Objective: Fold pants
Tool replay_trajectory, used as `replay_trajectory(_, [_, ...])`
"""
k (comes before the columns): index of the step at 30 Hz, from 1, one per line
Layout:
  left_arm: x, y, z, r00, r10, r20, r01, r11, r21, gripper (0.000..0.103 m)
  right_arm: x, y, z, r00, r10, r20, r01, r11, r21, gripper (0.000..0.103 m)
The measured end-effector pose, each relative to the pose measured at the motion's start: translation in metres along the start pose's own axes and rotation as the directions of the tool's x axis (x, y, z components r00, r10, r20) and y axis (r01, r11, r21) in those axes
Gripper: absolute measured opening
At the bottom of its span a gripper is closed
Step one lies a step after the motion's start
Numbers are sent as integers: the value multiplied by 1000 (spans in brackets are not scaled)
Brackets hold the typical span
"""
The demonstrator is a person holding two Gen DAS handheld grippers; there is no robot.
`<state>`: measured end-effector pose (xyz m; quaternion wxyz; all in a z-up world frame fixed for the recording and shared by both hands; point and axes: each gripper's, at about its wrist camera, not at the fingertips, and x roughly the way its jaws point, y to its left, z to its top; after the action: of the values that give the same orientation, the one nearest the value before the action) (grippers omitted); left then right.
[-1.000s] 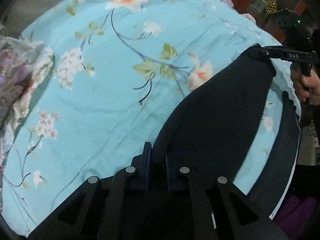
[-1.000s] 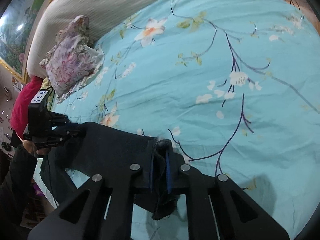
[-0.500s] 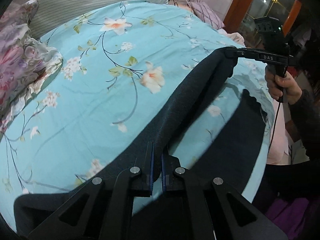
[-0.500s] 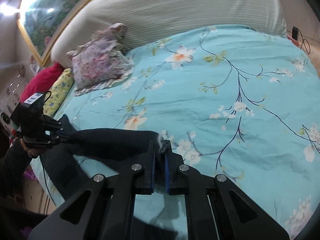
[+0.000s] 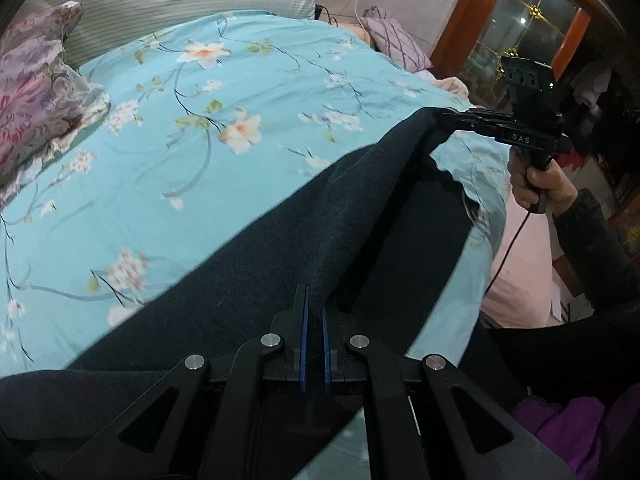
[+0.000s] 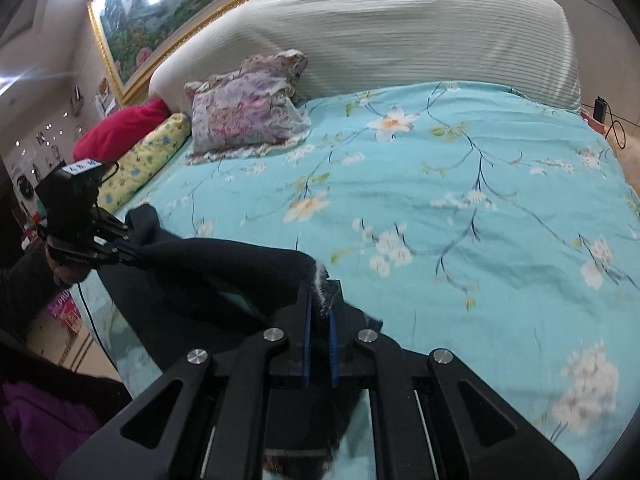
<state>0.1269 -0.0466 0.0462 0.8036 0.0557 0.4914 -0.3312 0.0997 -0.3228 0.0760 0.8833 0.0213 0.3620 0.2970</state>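
Only my right view shows the gold-framed painting (image 6: 168, 4), my left gripper (image 5: 314, 316) and right gripper (image 6: 319, 312) both clamped on black knit pants (image 5: 280, 248) over the turquoise floral bedsheet (image 5: 180, 128).

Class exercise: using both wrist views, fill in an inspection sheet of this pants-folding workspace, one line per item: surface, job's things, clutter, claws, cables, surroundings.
Surface: bed with a turquoise floral sheet, lightly wrinkled.
Job's things: dark pants, stretched between the two claws, partly raised off the sheet.
Clutter: floral pillow by the headboard; yellow bolster and red cushion at the bed's edge; purple pillow at the far side.
Claws: left claw shut on the pants; right claw shut on the pants.
Cables: a cable hangs from the right claw's handle; another from the left's.
Surroundings: striped headboard, framed painting, wooden glazed door.
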Motion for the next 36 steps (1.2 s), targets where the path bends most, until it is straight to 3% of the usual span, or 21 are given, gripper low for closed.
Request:
replay_trajectory(13, [2, -24, -40, 999, -44, -1, 44, 999, -1, 3, -22, 20, -57, 998, -35, -48, 33, 998, -49, 8])
replay_trajectory(20, [22, -29, -55, 1000, -8, -28, 8, 1000, 9, 4, -16, 22, -83, 992, -65, -107, 61, 997, -38, 3])
replay_trajectory(27, [31, -32, -64, 1000, 2, -25, -1, 1000, 17, 5, -19, 25, -95, 991, -84, -103, 83, 996, -12, 3])
replay_trajectory(30, [33, -32, -66, 1000, -1, -22, 2, 1000, 2, 13, -14, 19, -98, 986, -90, -143, 95, 995, 35, 4])
replay_trajectory(34, [29, -31, -68, 1000, -24, -4, 24, 999, -43, 46, -23, 26, -98, 978, -161, -134, 168, 985, 44, 10])
replay_trajectory(36, [24, -30, -69, 1000, -15, 16, 16, 998, -57, 50, -31, 30, -98, 974, -194, -116, 202, 978, 58, 16])
